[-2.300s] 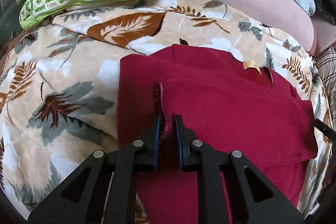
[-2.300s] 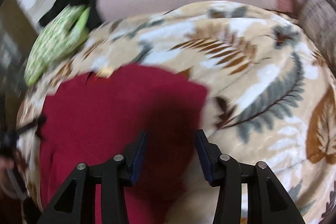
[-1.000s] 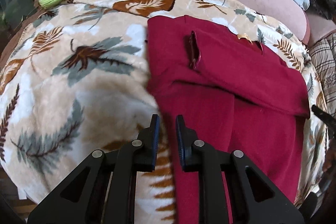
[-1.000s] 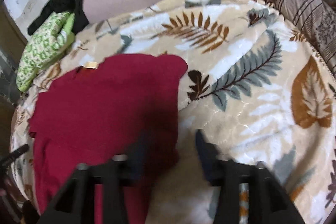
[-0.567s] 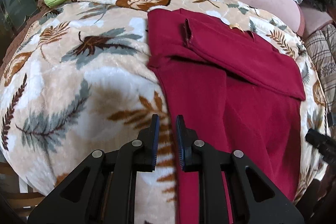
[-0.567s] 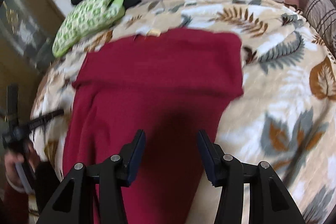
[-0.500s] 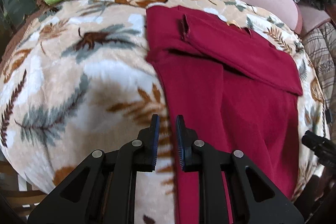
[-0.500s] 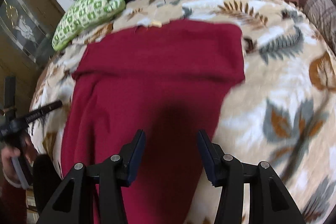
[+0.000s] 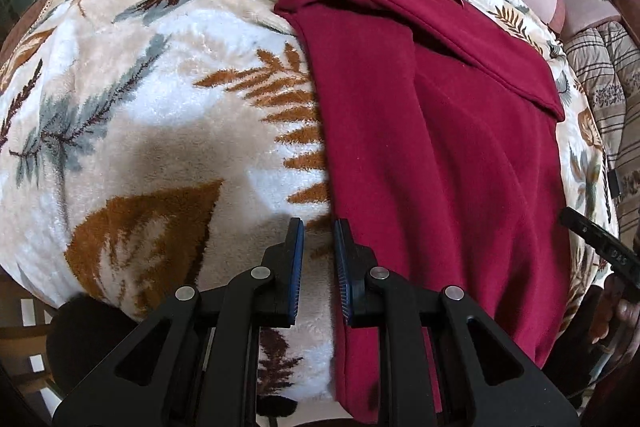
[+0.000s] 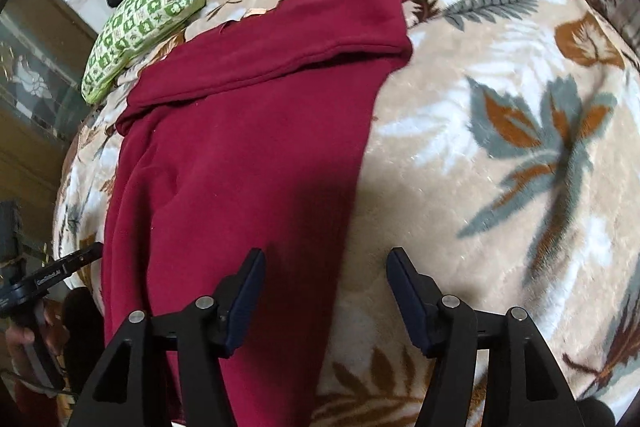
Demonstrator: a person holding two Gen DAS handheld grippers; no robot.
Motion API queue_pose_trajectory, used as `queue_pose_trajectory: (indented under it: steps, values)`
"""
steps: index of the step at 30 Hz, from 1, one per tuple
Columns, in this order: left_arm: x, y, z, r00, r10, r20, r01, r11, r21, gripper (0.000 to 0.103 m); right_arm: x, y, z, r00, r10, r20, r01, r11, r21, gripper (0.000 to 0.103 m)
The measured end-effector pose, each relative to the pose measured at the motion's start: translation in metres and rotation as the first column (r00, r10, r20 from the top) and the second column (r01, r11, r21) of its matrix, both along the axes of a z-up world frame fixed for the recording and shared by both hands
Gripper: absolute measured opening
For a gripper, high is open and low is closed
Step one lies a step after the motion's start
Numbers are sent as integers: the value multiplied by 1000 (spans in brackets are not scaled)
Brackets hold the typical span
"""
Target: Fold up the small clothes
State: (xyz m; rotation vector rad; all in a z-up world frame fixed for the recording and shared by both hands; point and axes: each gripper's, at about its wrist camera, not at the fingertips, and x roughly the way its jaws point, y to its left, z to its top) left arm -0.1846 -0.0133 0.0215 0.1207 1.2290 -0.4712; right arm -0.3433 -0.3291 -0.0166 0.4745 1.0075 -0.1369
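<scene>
The dark red garment (image 9: 440, 155) lies lengthwise on the leaf-patterned blanket (image 9: 152, 115), its upper part folded over as a band across the top right of the left wrist view. The left gripper (image 9: 319, 259) tilts steeply down at lower centre, jaws narrowly apart with nothing between them, above the garment's left edge. The right gripper (image 10: 325, 297) also angles down at lower centre of its view; its jaws, just closing, stand released, straddling the garment's right edge without pressing it.
</scene>
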Motion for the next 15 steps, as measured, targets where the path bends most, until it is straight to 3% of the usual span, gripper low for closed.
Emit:
queue_pose_trajectory:
  steps: [1, 2, 3, 9, 15]
  values:
    - [0, 0, 0, 1000, 3, -5, -3, 1000, -3, 15, 4, 4, 0, 1000, 31, 4, -31, 1000, 1, 21]
    - [-1, 0, 0, 1000, 5, -9, -5, 1000, -7, 15, 7, 7, -1, 999, 35, -1, -35, 999, -21, 18]
    - [0, 0, 0, 1000, 5, -11, -6, 1000, -10, 15, 9, 8, -2, 999, 38, -6, -38, 999, -34, 8]
    - [-4, 6, 6, 999, -2, -51, -1, 999, -44, 15, -11, -11, 20, 1000, -7, 8, 8, 993, -117, 5]
    - [-20, 0, 7, 997, -41, -68, 38, 998, -44, 15, -8, -14, 11, 998, -47, -49, 36, 979, -203, 5]
